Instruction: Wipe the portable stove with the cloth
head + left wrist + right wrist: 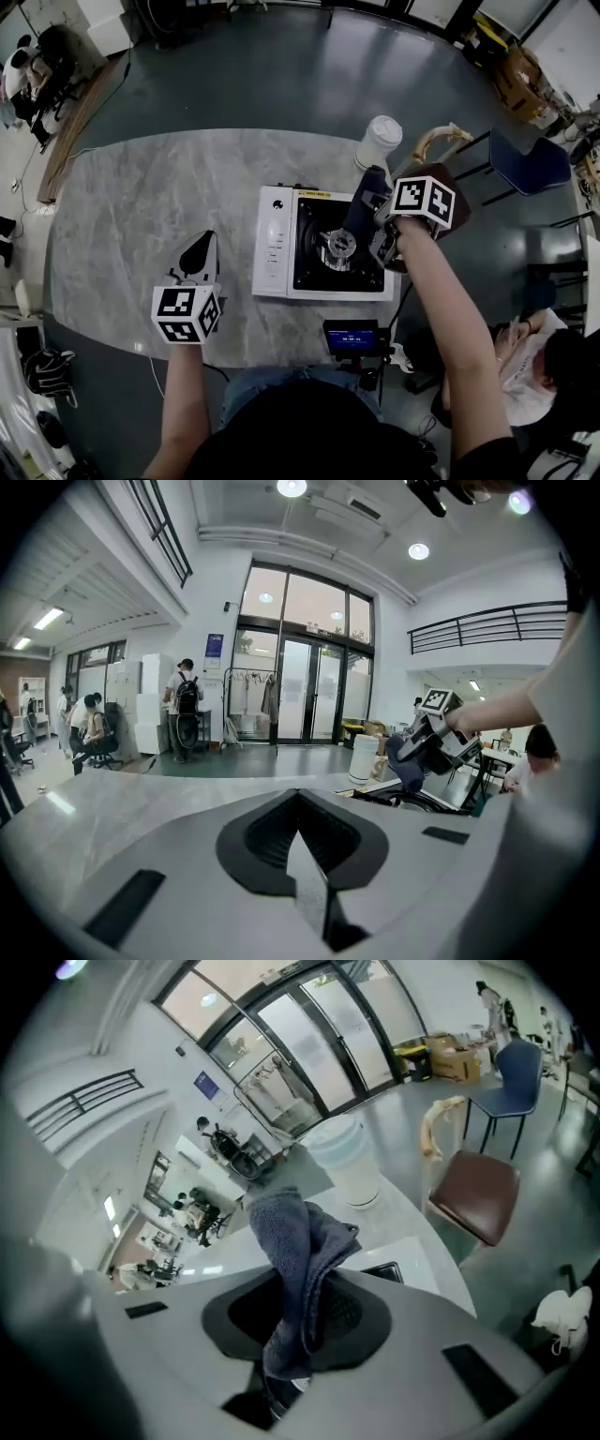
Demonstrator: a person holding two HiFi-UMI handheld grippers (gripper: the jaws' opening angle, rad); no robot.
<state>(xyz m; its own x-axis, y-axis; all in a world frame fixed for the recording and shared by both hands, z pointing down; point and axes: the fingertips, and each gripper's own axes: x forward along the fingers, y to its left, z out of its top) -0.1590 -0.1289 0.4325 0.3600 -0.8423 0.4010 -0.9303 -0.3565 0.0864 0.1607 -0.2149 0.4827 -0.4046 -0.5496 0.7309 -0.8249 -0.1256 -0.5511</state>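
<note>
My right hand-held gripper (368, 227) pinches the cloth (298, 1241) above the stove (277, 251); my left hand-held gripper (200, 249) is closed, empty, over the desk (131, 206).

2 grey two-jaw grippers: 1 left gripper (200, 248) and 1 right gripper (292, 1330), carrying 2 black-and-white marker cubes (186, 314), 1 each. 1 dark blue terry cloth (298, 1241) is between the right fingers. 1 white, black-topped portable stove (278, 246) is below those fingers. 1 white lidded paper cup (379, 141) is beyond their tips. 2 chairs are past the right fingers, 1 brown-seated (476, 1194) and 1 blue (514, 1077). 1 grey marble-patterned table (141, 216) is under both pairs of fingers.
</note>
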